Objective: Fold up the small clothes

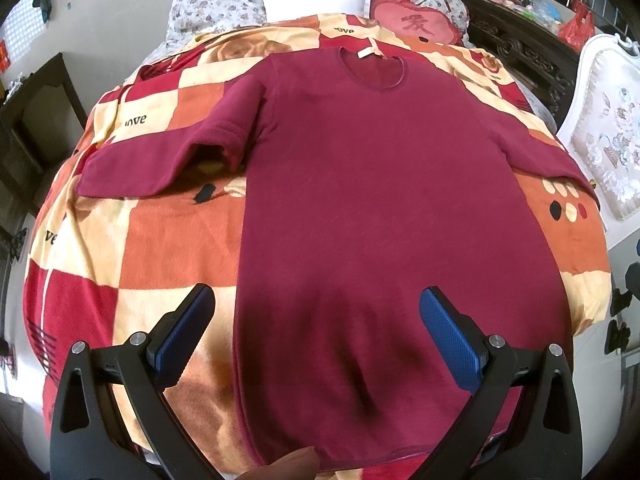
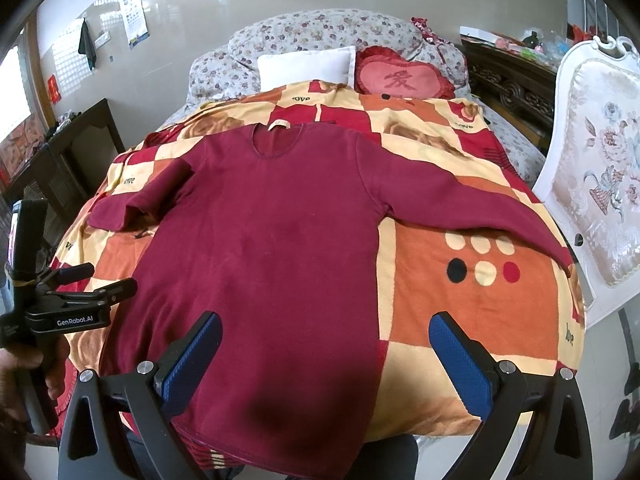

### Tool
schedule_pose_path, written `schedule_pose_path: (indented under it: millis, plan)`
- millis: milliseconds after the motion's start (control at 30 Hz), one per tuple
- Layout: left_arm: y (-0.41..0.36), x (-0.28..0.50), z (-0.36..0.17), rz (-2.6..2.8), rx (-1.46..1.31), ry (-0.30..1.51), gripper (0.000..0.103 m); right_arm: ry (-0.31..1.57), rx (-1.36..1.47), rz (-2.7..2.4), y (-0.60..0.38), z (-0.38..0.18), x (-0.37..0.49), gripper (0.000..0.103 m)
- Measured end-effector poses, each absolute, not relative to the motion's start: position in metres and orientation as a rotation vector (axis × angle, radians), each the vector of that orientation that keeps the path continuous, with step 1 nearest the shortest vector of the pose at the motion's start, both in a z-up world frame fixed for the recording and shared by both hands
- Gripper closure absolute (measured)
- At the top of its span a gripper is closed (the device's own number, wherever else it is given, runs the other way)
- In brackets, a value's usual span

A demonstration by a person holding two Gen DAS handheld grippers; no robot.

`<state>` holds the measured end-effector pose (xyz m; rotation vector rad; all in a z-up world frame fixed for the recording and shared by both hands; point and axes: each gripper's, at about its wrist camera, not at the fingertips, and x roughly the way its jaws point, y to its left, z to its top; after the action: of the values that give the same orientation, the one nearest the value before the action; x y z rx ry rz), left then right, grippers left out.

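Left wrist view: left tongs [image 1: 318, 312] spread wide above the maroon shirt's [image 1: 384, 184] hem, shirt flat on the checked blanket [image 1: 160, 240]. Right wrist view: right tongs [image 2: 325, 338] wide over the shirt's right hem edge, bare blanket alongside

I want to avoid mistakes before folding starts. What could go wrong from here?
1. The left sleeve is already doubled over; folding it as is may leave a lump.
2. The right sleeve reaches the bed's edge and could slide off.
3. Either open gripper might pinch the blanket under the shirt.
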<state>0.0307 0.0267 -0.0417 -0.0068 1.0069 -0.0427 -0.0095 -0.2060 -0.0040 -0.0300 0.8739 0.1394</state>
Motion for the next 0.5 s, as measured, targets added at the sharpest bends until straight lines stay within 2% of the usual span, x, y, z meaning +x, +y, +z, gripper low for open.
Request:
schedule_pose_path:
  millis: [500]
  plan:
    - [0.067, 0.043, -0.057, 0.034, -0.022, 0.976, 0.0, 0.903, -0.083, 0.153, -0.174, -0.026, 0.035, 0.001]
